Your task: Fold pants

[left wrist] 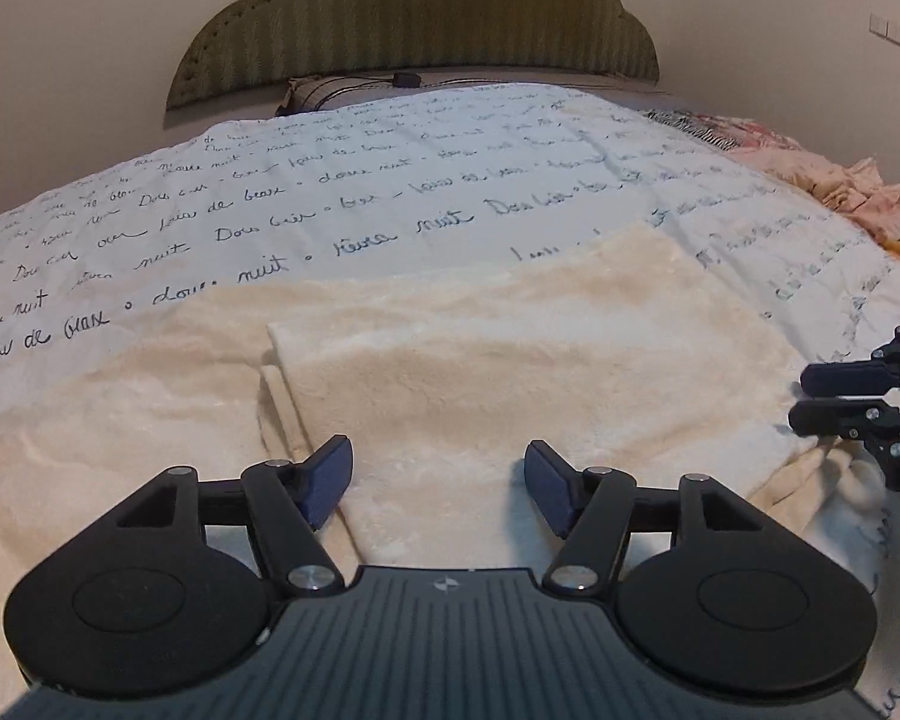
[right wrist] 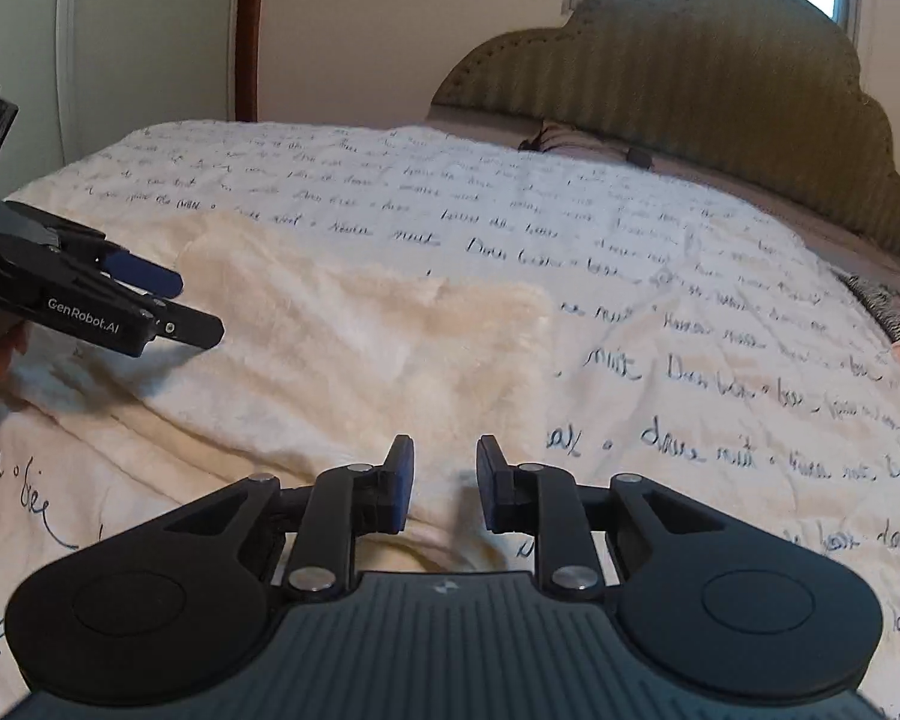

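The cream fleece pants (left wrist: 510,372) lie folded in layers on the bed, one flap laid over the rest; they also show in the right wrist view (right wrist: 342,354). My left gripper (left wrist: 438,483) is open and empty, low over the near edge of the pants. It appears at the left of the right wrist view (right wrist: 201,303). My right gripper (right wrist: 445,483) is open with a narrow gap and holds nothing, at the near right edge of the pants. It appears at the right edge of the left wrist view (left wrist: 801,399).
A white quilt with handwritten script (left wrist: 330,204) covers the bed. A green padded headboard (left wrist: 414,12) and a pillow (left wrist: 330,90) stand at the far end. Crumpled pink bedding (left wrist: 840,180) lies at the right side.
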A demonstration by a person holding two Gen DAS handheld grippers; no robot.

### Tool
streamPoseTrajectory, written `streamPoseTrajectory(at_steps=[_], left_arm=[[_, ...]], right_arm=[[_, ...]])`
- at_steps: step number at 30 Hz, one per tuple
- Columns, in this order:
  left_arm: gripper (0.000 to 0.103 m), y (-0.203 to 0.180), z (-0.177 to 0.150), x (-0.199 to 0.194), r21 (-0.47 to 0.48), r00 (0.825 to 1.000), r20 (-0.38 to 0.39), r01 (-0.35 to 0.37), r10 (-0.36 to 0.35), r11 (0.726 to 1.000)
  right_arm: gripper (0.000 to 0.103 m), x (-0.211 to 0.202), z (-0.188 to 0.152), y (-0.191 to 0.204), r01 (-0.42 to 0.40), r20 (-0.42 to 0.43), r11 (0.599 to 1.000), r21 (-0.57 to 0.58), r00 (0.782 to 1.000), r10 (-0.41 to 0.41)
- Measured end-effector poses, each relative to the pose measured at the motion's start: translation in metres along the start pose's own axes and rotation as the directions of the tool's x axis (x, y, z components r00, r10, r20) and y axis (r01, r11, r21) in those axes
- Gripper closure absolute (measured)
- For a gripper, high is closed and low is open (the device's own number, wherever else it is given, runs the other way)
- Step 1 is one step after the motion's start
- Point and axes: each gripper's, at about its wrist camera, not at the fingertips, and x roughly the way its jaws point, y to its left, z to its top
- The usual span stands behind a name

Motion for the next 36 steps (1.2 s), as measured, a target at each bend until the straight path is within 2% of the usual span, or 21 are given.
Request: streamPoseTrajectory(at_steps=[1,2,4,7,10,11,13,16,17,18,20,23,26,28,32,34,36], left_arm=[[0.037,-0.001,-0.001,-0.004,0.003,1.0,0.015,-0.005,0.004,1.0],[0.036,-0.001,-0.002,-0.01,-0.004,1.0,0.031,0.006,-0.005,1.0],[0.035,0.004,-0.002,-0.017,-0.031,0.998,0.05,0.031,-0.029,0.999],[0.035,0.014,0.002,-0.02,-0.088,0.997,0.073,0.003,0.003,0.996],[0.034,0.025,0.018,-0.014,-0.137,0.996,0.087,0.017,-0.005,0.99],[0.029,0.029,0.025,-0.008,-0.151,0.997,0.078,0.033,-0.021,0.988],[0.028,0.034,0.035,0.011,-0.172,0.999,0.028,0.042,-0.038,0.984],[0.028,0.038,0.038,0.035,-0.195,0.999,-0.047,0.007,-0.016,0.981],[0.028,0.037,0.037,0.034,-0.195,0.999,-0.038,-0.001,-0.006,0.981],[0.028,0.035,0.036,0.031,-0.187,1.0,-0.027,-0.006,0.001,0.982],[0.028,0.03,0.033,0.026,-0.153,1.0,-0.015,-0.012,0.009,0.988],[0.027,0.026,0.032,0.025,-0.122,1.0,-0.016,-0.028,0.026,0.992],[0.028,0.025,0.033,0.024,-0.123,0.999,-0.021,-0.035,0.032,0.992],[0.028,0.023,0.035,0.023,-0.113,0.999,-0.02,-0.042,0.04,0.993],[0.028,0.018,0.039,0.022,-0.09,0.998,-0.011,-0.066,0.065,0.994],[0.028,0.015,0.042,0.022,-0.081,0.997,-0.008,-0.078,0.078,0.994],[0.028,0.01,0.045,0.021,-0.067,0.996,-0.004,-0.091,0.091,0.994]], right_arm=[[0.081,0.007,-0.004,0.002,-0.004,-0.042,1.0,-0.023,0.999,0.003],[0.081,0.01,-0.007,0.006,0.006,-0.048,0.999,-0.042,0.999,-0.008],[0.081,0.005,-0.003,0.011,0.021,-0.013,0.999,-0.033,1.0,-0.022],[0.081,-0.002,0.007,0.015,-0.025,0.08,0.999,0.022,0.997,0.024],[0.08,0.01,0.018,0.023,-0.027,0.101,0.999,0.03,0.995,0.024],[0.08,0.014,0.022,0.024,-0.031,0.102,0.999,0.027,0.994,0.028],[0.08,0.027,0.031,0.025,-0.042,0.097,0.999,0.018,0.995,0.04],[0.077,0.047,0.047,0.018,-0.033,0.052,0.999,-0.012,0.998,0.034],[0.067,0.057,0.05,0.014,-0.037,0.018,0.999,-0.024,0.999,0.037],[0.059,0.067,0.051,0.01,-0.007,-0.011,0.999,-0.031,1.0,0.007],[0.058,0.076,0.05,0.008,0.053,-0.046,0.997,-0.056,0.997,-0.056],[0.058,0.059,0.044,0.0,-0.014,0.016,1.0,0.018,1.0,0.013],[0.058,0.048,0.034,-0.012,-0.003,0.067,0.993,0.115,0.998,-0.005],[0.058,0.047,0.026,-0.024,0.012,0.057,0.985,0.17,0.998,-0.022],[0.058,0.048,0.01,-0.048,-0.018,0.033,0.964,0.265,0.999,0.009],[0.058,0.047,0.004,-0.053,-0.041,0.031,0.958,0.283,0.999,0.033],[0.052,0.046,-0.001,-0.05,-0.028,0.022,0.966,0.258,1.0,0.023]])
